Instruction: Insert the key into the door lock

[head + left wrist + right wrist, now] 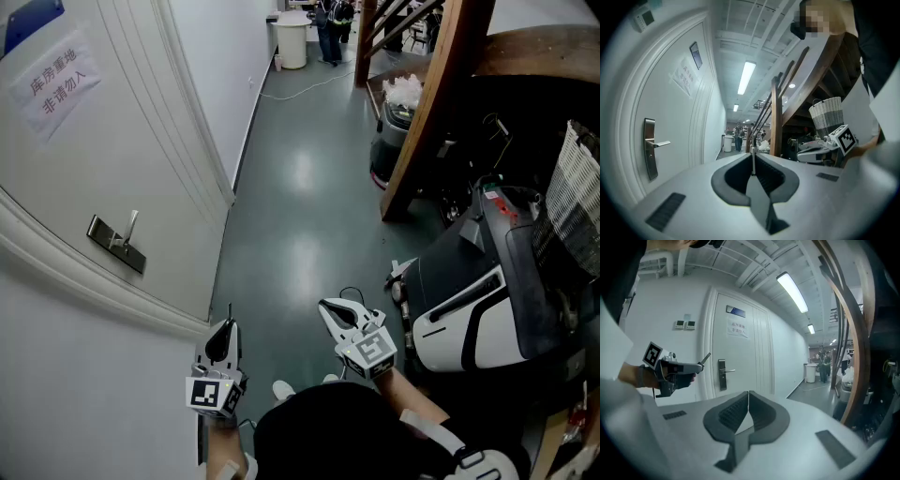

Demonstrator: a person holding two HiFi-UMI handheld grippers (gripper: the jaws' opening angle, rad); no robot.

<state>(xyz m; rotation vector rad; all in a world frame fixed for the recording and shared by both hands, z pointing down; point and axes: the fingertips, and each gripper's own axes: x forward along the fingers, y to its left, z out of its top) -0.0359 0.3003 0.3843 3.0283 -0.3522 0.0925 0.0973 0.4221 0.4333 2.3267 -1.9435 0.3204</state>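
The white door fills the left of the head view, with its metal lock plate and lever handle. My left gripper is low beside the door frame, shut on a thin metal key that sticks out past its tips. In the left gripper view the key stands between the closed jaws, and the lock plate lies off to the left, well apart. My right gripper is shut with nothing in it. From the right gripper view I see the left gripper, its key and the lock plate.
A paper sign hangs on the door. On the right stand a slanted wooden stair beam, a black-and-white scooter and a woven basket. Down the corridor are a white bin and people.
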